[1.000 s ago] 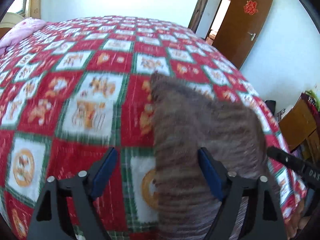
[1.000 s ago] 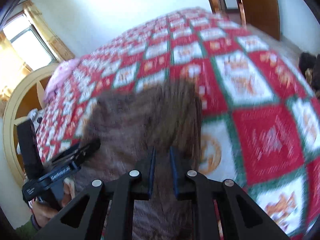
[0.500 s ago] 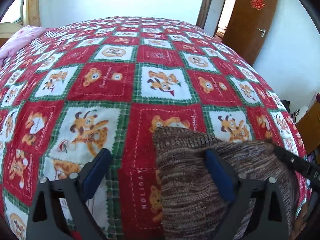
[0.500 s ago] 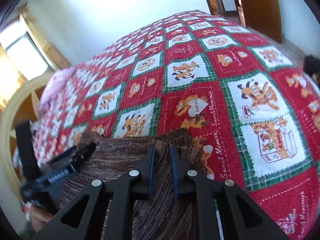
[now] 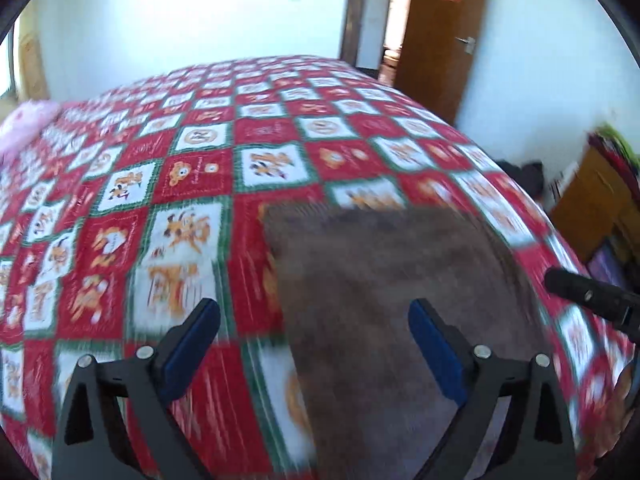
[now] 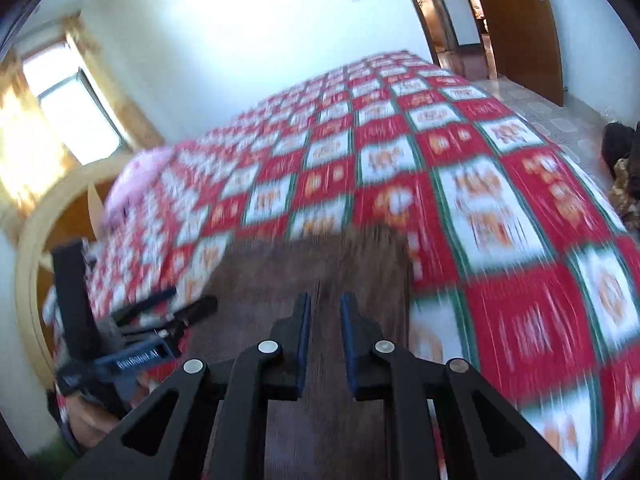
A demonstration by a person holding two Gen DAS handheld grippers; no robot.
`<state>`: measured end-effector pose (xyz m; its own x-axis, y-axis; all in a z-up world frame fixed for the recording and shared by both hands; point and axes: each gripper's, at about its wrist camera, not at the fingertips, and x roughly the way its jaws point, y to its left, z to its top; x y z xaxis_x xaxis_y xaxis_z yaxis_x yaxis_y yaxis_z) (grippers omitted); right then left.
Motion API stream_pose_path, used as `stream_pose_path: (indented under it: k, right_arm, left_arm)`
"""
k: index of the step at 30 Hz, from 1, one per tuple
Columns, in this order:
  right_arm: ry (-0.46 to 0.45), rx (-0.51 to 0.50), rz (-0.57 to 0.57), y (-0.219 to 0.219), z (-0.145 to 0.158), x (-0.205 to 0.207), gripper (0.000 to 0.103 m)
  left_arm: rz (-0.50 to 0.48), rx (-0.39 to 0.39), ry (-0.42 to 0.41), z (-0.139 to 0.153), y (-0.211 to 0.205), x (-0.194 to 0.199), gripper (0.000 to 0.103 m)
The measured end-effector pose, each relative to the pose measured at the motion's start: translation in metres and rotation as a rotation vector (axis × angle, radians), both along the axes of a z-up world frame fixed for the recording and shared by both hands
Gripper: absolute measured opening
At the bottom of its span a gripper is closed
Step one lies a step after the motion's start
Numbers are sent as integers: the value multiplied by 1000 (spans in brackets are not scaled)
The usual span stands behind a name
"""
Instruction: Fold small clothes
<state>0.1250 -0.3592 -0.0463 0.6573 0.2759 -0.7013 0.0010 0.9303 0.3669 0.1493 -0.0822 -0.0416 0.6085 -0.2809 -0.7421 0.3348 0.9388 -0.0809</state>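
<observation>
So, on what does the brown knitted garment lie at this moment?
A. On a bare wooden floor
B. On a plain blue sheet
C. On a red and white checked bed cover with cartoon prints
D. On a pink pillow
C: the brown knitted garment lies spread on the red and white checked bed cover; the pink pillow is far off at the bed's head.

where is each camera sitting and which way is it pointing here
Left wrist: sits on the left tool, looking forward and down over the brown knitted garment on the red and white checked quilt; its wide-open blue pads show.
Right wrist: sits on the right tool, facing the same quilt; its pads are nearly together above the garment, and a hand shows bottom left.
Shared: garment, quilt, and each view catches the other tool.
</observation>
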Motion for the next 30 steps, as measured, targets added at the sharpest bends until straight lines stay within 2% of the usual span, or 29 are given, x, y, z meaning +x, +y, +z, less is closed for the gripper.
stream_pose_path:
  k: [2,5,7,9,13,14,17,19,20,21,25,28,30]
  right_arm:
    - [57,4,45,10,-10,-26,16]
    - [149,-98,80,27,-35,-65,16]
    - [172,-138,55,27,-49,-84,16]
    - [151,-83,1,18,-46,-105,16]
    - [244,-67,-102,4,-50,-127,16]
    - [241,-47,-117,3,-48,-135,16]
    - [142,-8,-127,8,-30,-161,18]
    - [75,3,-153,14,-21,-174,34]
    - [54,15,-167,17,-18,-175,51]
    - [36,33,-181,20,-17,-177,60]
    - [34,61,-203,31,-19,-172,60]
    - [40,1,-207,44,-17,-168,60]
    - [32,-44,-201,52,-13,-167,60]
  left_arm:
    - [-16,15,6,-4,-1,-25,97]
    - [-48,33,20,-12,-1,-52,97]
    - [-49,62,36,-21,2,-62,97]
    - [-53,66,55,-28,7,-72,97]
    - [-34,65,69,-29,15,-88,97]
    - [-32,63,55,-26,16,-92,97]
    - [-17,92,-1,-19,18,-101,98]
    - [-5,100,-24,-15,19,-105,98]
    - [-6,96,-28,-13,20,-106,98]
    - [-7,94,-34,-11,21,-107,98]
    - [19,166,-101,-4,21,-115,103]
    - [47,239,-143,-3,23,-118,103]
    - [58,269,-137,-5,25,-115,103]
